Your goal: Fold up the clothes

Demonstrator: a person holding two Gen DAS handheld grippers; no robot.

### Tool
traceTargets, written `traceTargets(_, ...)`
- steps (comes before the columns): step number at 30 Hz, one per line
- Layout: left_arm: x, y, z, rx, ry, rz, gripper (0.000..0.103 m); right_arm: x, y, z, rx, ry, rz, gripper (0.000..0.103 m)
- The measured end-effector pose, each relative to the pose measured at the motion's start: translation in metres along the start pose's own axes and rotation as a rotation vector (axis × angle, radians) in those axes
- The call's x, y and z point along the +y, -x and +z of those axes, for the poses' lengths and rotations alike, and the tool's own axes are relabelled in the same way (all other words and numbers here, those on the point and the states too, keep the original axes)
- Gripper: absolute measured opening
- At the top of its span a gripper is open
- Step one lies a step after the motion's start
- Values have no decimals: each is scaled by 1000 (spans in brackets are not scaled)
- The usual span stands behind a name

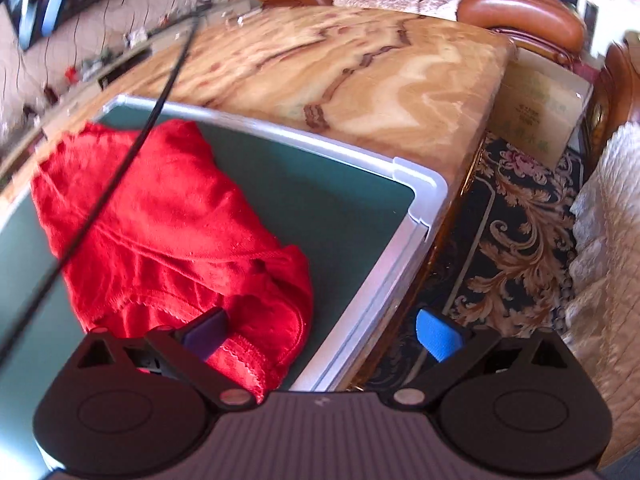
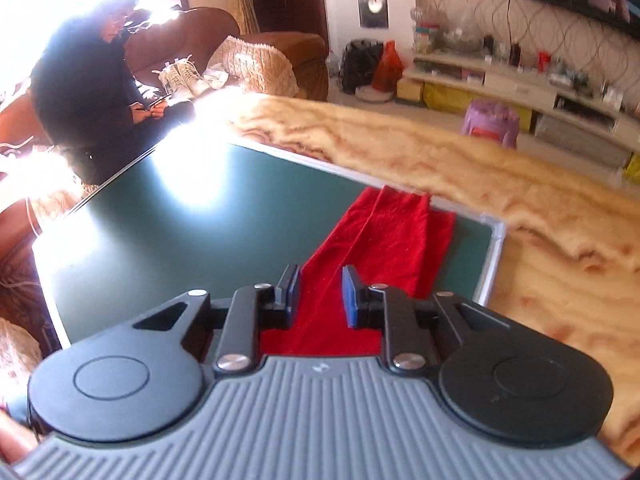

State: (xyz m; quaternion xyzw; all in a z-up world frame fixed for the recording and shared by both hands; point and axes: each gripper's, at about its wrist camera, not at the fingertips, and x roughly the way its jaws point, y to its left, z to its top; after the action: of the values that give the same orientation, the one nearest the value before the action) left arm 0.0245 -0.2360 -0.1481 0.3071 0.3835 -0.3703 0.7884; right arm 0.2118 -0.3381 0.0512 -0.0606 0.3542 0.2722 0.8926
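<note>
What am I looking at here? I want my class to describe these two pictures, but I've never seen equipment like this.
A person holds a hand-held claw in each hand, and each claw carries a camera looking along its two fingers. One picture is from the left claw, the other from the right claw. A red garment, partly folded, lies on a green board on a marble-patterned table. The left claw stands wide open, one finger touching the cloth. The right claw is partly open above the garment's long red strip; nothing is pinched in either.
</note>
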Motion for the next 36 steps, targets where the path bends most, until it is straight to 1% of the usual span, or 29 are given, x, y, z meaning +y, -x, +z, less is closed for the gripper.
traceTargets(2, -10, 3, -4, -35, -87, 62, 103, 14, 60, 2, -71, 46, -64, 39)
traceTargets(3, -17, 4, -7, -44, -144, 103, 103, 18, 86, 4, -99, 46, -72, 40)
traceTargets(4, -23, 3, -9, -43, -183, 127, 103, 22, 113, 7, -127, 47, -80, 42)
traceTargets(5, -25, 1, -11, -32, -200, 130, 103, 26, 134, 8, -144, 53, -86, 44)
traceTargets(7, -25, -3, -13, -2, -196, 117, 103, 36, 176, 10, -178, 75, -97, 45)
traceTargets(9, -20, -6, -15, 18, -173, 128, 103, 43, 208, 11, -203, 96, -106, 47)
traceTargets(11, -12, -4, -16, 18, -130, 141, 103, 46, 228, 10, -181, 111, -64, 52)
traceTargets(13, 0, 4, -15, -6, -60, 128, 103, 50, 236, 3, -147, 140, -22, 53)
traceTargets(15, 13, 12, -13, -28, 21, 82, 103, 54, 221, -14, -147, 131, -54, 55)
traceTargets(16, 17, 14, -13, -32, 49, 63, 103, 51, 201, -26, -142, 90, -66, 55)
traceTargets(18, 24, 20, -14, -48, 94, 39, 103, 41, 144, -52, -98, -36, -86, 55)
traceTargets(19, 27, 23, -14, -59, 115, 25, 103, 34, 108, -67, -59, -100, -99, 55)
traceTargets(20, 32, 27, -14, -73, 144, -12, 103, 29, 75, -81, -20, -139, -107, 55)
traceTargets(22, 41, 34, -16, -99, 208, -103, 103, 20, 5, -107, 70, -178, -143, 55)
traceTargets(23, 45, 38, -17, -116, 229, -124, 103, 18, -24, -116, 107, -176, -159, 55)
traceTargets(25, 52, 43, -18, -144, 256, -114, 103, 15, -64, -125, 121, -170, -175, 55)
traceTargets(26, 56, 44, -19, -151, 279, -110, 103, 13, -74, -129, 108, -184, -177, 55)
traceTargets(28, 69, 44, -20, -159, 342, -121, 103, 6, -90, -134, 89, -210, -146, 54)
traceTargets(30, 81, 46, -21, -178, 396, -124, 103, 6, -110, -147, 167, -162, -139, 55)
traceTargets(32, 92, 47, -21, -201, 444, -112, 103, 5, -110, -162, 116, -118, -113, 54)
traceTargets(33, 96, 47, -21, -206, 465, -85, 103, 0, -108, -162, 117, -148, -100, 54)
traceTargets(35, 103, 43, -20, -192, 504, -21, 103, -2, -102, -159, 138, -195, -86, 55)
traceTargets(36, 106, 40, -20, -181, 523, 11, 103, 1, -94, -158, 118, -192, -81, 55)
